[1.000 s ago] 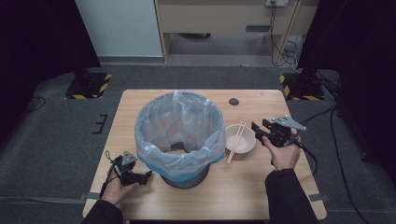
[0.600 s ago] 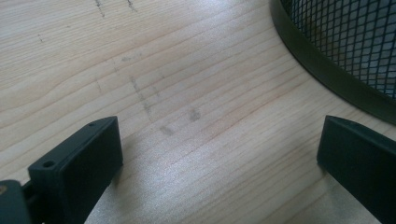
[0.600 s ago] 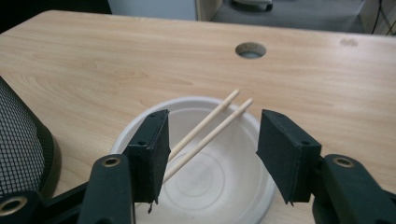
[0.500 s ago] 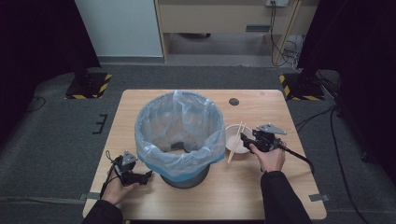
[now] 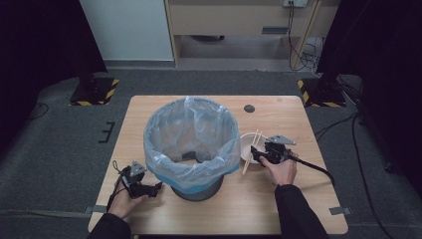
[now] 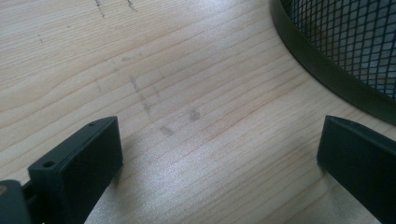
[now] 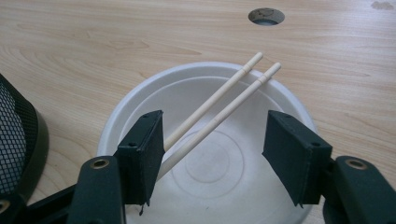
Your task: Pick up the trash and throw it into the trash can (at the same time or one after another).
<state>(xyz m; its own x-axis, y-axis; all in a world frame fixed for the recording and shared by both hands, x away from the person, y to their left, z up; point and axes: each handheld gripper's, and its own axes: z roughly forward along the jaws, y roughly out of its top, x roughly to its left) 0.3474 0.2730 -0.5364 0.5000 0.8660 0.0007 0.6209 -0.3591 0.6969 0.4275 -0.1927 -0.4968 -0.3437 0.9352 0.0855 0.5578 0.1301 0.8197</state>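
Note:
A white bowl (image 7: 286, 99) sits on the wooden table, right of a mesh bin (image 5: 191, 186) lined with a pale blue bag (image 5: 189, 134). Two wooden chopsticks (image 7: 224, 105) lie side by side across the bowl (image 5: 246, 142), their far ends over its rim. My right gripper (image 7: 215, 135) is open low over the bowl, one jaw on each side of the chopsticks, and the left jaw is close against them. In the high view, the right gripper (image 5: 256, 154) is at the bowl's near edge. My left gripper (image 6: 219, 140) is open over bare wood beside the bin's base (image 6: 327, 79).
A round cable hole (image 5: 249, 108) is in the table behind the bowl. The tall bin takes up the table's middle between the two hands. Bare wood lies at the left gripper (image 5: 157, 188) and along the front edge. A cable trails right from the right gripper.
My right gripper has moved left and down from beside the bowl to over it, jaws now around the chopsticks. The left gripper has stayed put.

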